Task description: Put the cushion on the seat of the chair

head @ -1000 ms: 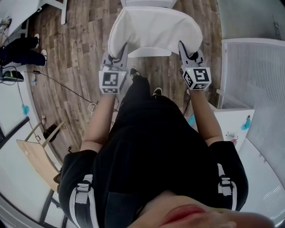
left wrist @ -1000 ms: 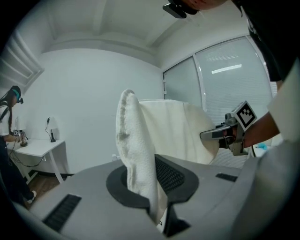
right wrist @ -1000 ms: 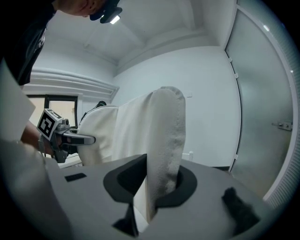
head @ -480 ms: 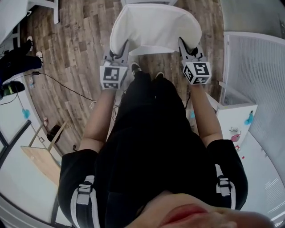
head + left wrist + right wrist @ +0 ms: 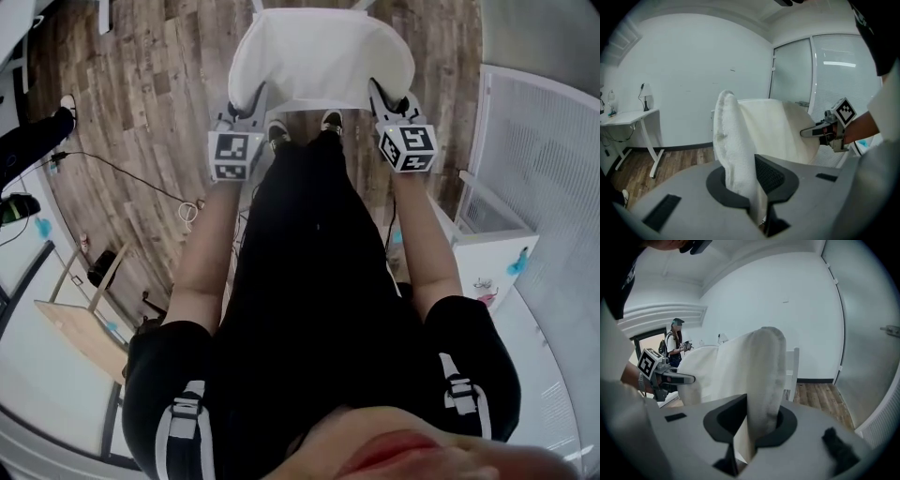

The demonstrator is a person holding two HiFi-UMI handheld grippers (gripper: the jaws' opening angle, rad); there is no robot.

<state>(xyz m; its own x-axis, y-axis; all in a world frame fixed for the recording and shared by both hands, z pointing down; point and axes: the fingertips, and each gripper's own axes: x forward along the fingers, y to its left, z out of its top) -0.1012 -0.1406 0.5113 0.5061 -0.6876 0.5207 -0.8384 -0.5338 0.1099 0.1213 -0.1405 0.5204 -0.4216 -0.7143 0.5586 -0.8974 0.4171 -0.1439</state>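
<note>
Brown wood-plank floor (image 5: 141, 84) lay below, white soft fabric cushion (image 5: 319, 52) hung ahead, left gripper (image 5: 255, 97) clamped on its left edge, right gripper (image 5: 380, 92) clamped on its right edge.

The head view looks steeply down from above the person (image 5: 319, 309) to the wood floor (image 5: 159, 84). Each gripper view sits close behind its own fingers (image 5: 773, 176), facing roughly level across the room. All three views share the cushion (image 5: 323, 56). The left gripper view also catches the right gripper (image 5: 807, 133), and the right gripper view catches the left gripper (image 5: 689, 378).
</note>
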